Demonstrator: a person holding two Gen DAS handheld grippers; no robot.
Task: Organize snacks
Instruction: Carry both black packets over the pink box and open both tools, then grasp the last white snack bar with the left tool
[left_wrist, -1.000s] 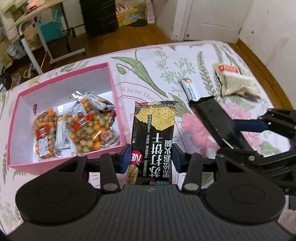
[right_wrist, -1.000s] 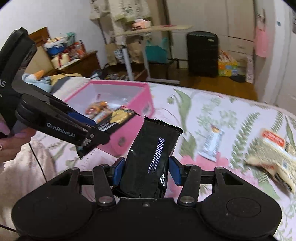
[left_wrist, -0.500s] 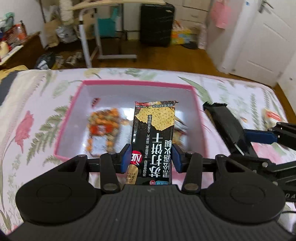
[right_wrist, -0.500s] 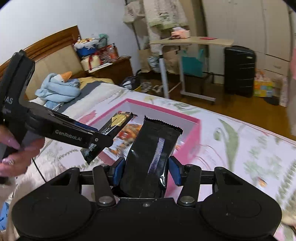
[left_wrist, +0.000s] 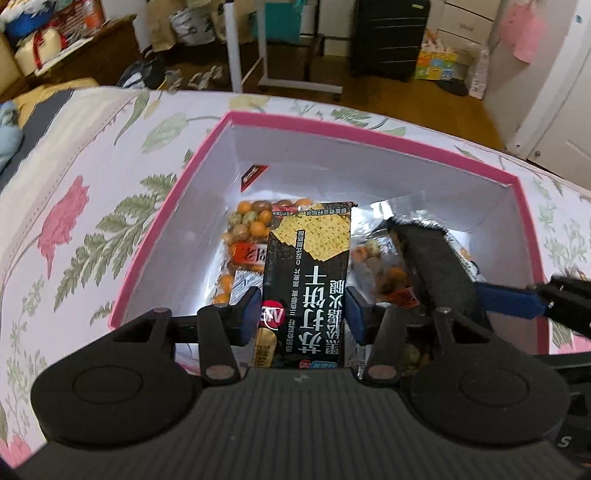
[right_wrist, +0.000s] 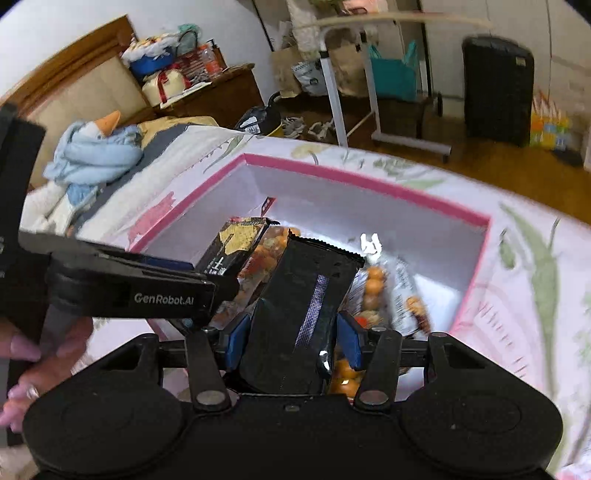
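Snacks: two long black packets, each between a gripper's blue pads, both poised over the open pink box.
Cracker packet: black glossy wrapper (left_wrist: 308, 284) printed with a yellow cracker and white characters, standing lengthwise between the left gripper's pads, its far end over the box interior.
Left gripper: black two-finger tool with blue pads (left_wrist: 301, 314); jaws are opening, with the cracker packet between them; the left pad meets the wrapper's edge, a thin gap shows at the right pad.
Plain packet: black foil wrapper (right_wrist: 308, 295) with a serrated top edge and a pale dotted stripe, tilted forward over the box.
Right gripper: matching black tool with blue pads (right_wrist: 291, 341); jaws are opening around the plain packet, and both pads lie at its sides.
Box: pink-rimmed cardboard box with white inner walls (left_wrist: 369, 133), resting on the bedspread; it holds clear bags of orange and brown coated nuts (left_wrist: 255, 221), partly hidden under the two packets.
Bedspread: white cloth with pink flowers and green ferns (left_wrist: 74, 221).
Hand: fingers with pale pink nails (right_wrist: 26, 354) wrap the left gripper's handle at the left edge of the right wrist view.
Background: black suitcase (right_wrist: 496, 88) on a wooden floor, beyond a white-legged rolling table (right_wrist: 369, 85).
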